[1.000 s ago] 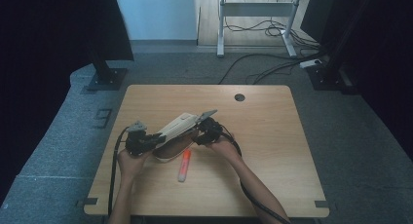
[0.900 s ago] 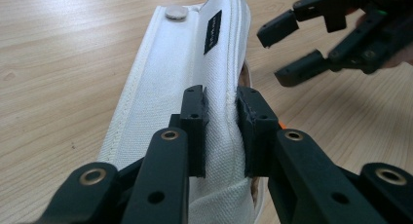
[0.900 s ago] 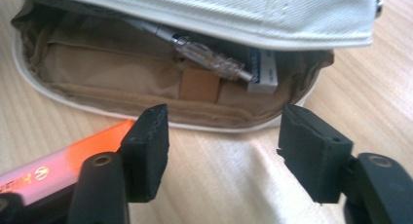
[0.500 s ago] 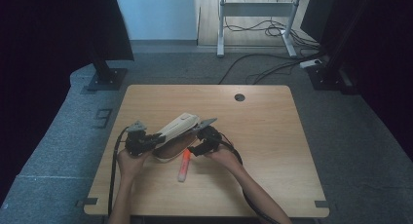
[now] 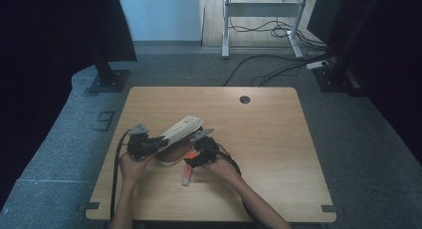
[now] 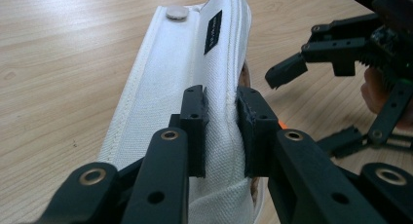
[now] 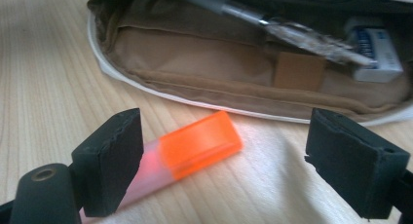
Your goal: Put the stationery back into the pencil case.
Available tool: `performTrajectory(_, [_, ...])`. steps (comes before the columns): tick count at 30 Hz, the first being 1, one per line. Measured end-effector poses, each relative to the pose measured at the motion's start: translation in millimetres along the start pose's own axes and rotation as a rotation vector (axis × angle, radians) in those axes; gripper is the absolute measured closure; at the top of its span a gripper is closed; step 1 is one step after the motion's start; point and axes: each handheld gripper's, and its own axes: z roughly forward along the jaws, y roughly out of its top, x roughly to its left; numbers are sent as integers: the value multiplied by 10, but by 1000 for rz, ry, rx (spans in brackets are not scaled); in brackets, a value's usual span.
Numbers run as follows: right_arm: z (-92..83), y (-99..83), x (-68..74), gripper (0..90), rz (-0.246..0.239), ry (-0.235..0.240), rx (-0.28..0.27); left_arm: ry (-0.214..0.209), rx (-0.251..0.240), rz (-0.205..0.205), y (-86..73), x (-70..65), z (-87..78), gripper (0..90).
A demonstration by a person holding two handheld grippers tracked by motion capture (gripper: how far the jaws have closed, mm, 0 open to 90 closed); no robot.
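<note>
Left claw [image 6: 221, 131] pinching white pouch flap [image 6: 195, 63], right claw [image 7: 243, 165] spread over orange highlighter [image 7: 195, 146].

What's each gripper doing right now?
Left gripper: closed on the white pencil case flap, holding it up.
Right gripper: open, empty, straddling the orange highlighter on the table.

Label text on the white pouch [image 6: 195, 87] is too small to read in the left gripper view; pouch's near end runs off the bottom edge. Left gripper [image 6: 221, 131] jaws cover part of the flap. In the right gripper view, highlighter [image 7: 190, 153] is partly behind one jaw, its far end cut off. Pen [image 7: 272, 27] & eraser [image 7: 375, 48] inside: blurred, print unreadable.
</note>
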Motion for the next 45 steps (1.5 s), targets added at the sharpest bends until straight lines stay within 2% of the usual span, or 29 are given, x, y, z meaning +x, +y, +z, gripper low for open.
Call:
performTrajectory(8, [100, -19, 95, 133, -13, 15, 19, 0, -1, -1, -1, -3, 3, 748])
performTrajectory(13, [116, -41, 119, 130, -32, 8, 30, -1, 1, 1, -2, 0, 2, 747])
performTrajectory(18, [87, -71, 115, 131, -31, -1, 36, -1, 2, 1, -2, -1, 3, 747])
performTrajectory(27, [-18, -168, 86, 143, -63, -2, 77, 0, 2, 1, -2, -6, 5, 747])
performTrajectory(34, [-144, -223, 45, 349, -69, 12, 88, 1, 3, 4, -2, -8, 7, 747])
performTrajectory(45, [-267, -295, -3, 529, -99, -13, 110, 1, 3, 4, -2, -9, 8, 747])
